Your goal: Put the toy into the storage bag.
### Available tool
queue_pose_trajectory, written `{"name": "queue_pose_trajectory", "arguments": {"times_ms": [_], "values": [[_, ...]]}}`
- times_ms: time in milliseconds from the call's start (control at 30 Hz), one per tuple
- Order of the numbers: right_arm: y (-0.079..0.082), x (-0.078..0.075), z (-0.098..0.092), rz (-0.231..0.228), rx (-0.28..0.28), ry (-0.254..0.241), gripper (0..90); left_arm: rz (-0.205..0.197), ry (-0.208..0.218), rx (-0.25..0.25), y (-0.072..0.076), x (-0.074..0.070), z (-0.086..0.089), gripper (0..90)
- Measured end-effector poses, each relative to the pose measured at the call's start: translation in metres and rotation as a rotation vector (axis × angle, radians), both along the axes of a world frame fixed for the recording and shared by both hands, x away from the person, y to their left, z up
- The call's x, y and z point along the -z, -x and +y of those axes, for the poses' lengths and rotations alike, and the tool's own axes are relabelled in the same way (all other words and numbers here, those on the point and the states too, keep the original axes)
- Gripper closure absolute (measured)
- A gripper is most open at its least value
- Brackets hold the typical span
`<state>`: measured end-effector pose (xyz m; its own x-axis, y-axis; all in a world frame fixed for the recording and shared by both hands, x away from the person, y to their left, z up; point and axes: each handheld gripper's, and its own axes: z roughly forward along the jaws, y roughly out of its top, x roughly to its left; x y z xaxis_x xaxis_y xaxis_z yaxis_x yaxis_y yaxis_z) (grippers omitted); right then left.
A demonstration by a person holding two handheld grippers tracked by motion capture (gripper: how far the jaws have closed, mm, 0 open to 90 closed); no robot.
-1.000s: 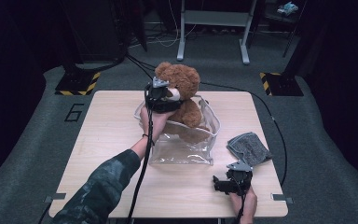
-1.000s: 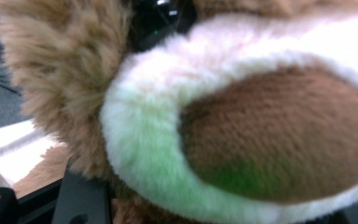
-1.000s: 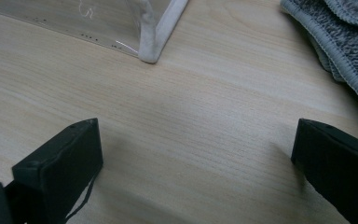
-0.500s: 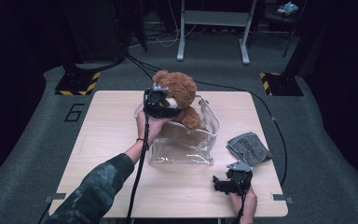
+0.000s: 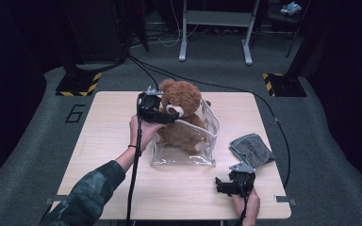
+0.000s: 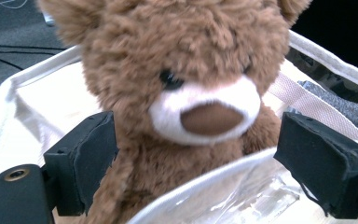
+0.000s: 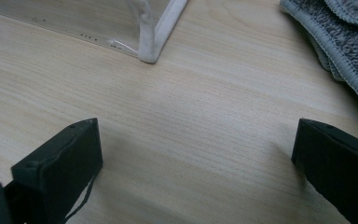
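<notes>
Left hand-held gripper: jaws have just been opening and stand wide, one on each side of the bear's chest; the pads press on nothing, though the left pad looks close to the fur.
Right hand-held gripper: jaws apart over bare bench, holding nothing, near the front edge and apart from the bag.
Bear: sits upright in the clear bag near the middle of the bench, head and shoulders above the rim.
Bag: stands by itself, white-trimmed rim running across just in front of the bear's belly; one white strap lies behind the bear.
Cloth: grey, folded, on the bench just right of the bag.
Risk, tipping: the bear is top-heavy and the bag is soft, so with nobody holding either, the pair could lean or fall; a nudge from the left hand-held gripper as it backs off would do it.
Risk, snagging: a pad could catch fur or the rim on the way out and drag the bear up or pull the bag along.
Risk, no support: the right hand-held gripper is too far off to steady the bag.
Unclear: whether the bear's legs reach the bag's floor, since the plastic glares.
</notes>
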<state>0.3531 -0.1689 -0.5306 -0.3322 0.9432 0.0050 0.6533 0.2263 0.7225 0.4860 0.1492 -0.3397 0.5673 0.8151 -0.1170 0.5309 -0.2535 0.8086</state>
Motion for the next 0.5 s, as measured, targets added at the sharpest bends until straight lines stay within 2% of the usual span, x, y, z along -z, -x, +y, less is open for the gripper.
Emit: {"name": "queue_pose_trajectory", "arguments": {"times_ms": [233,500], "values": [[0.0,0.0,0.0,0.001,-0.004,0.0,0.9,0.003,0.008,-0.004,0.004,0.002,0.017,11.4],[0.0,0.0,0.0,0.002,-0.006,0.0,0.9,-0.015,0.005,-0.024,0.011,0.0,0.037,11.6]]}}
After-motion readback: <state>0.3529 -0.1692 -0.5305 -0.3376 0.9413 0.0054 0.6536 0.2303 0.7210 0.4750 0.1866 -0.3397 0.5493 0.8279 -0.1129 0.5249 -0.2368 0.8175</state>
